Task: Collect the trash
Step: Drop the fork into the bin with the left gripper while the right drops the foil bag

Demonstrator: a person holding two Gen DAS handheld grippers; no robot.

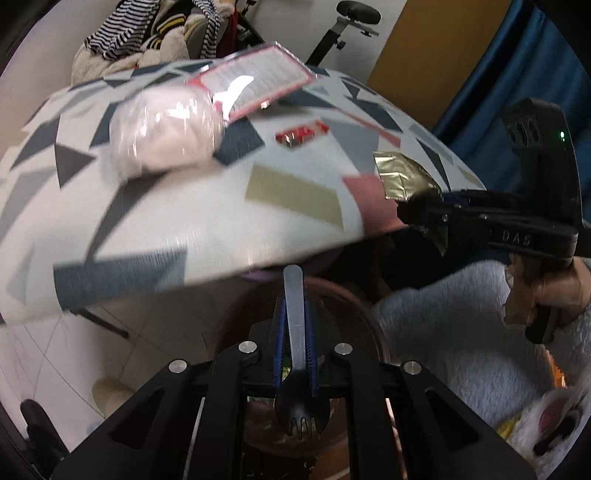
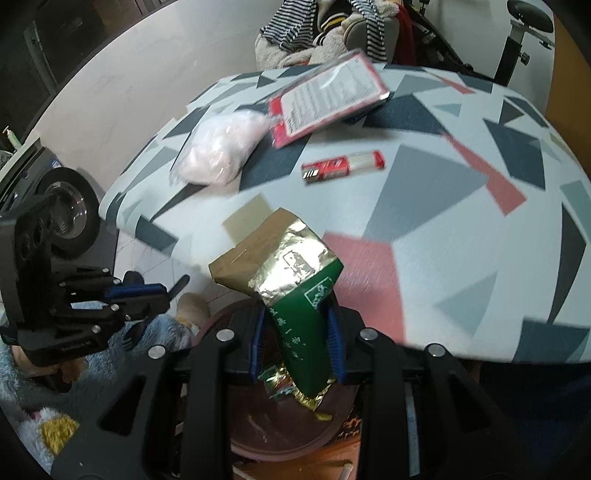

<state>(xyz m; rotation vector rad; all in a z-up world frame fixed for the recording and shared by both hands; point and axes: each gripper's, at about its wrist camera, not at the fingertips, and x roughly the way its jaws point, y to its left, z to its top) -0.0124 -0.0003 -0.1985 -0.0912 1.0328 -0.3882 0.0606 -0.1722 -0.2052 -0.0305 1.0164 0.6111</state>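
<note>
My left gripper is shut on a black plastic spork, held over a brown bin below the table edge. My right gripper is shut on a green and gold foil packet, also above the brown bin, which holds some wrappers. In the left wrist view the right gripper and its gold packet are at the table's right edge. On the table lie a red wrapper, a white plastic bag and a red-framed packet.
The table has a patterned cloth of grey, blue and pink shapes. Clothes are piled on a chair behind it. An exercise bike stands at the back right. The tiled floor lies left of the bin.
</note>
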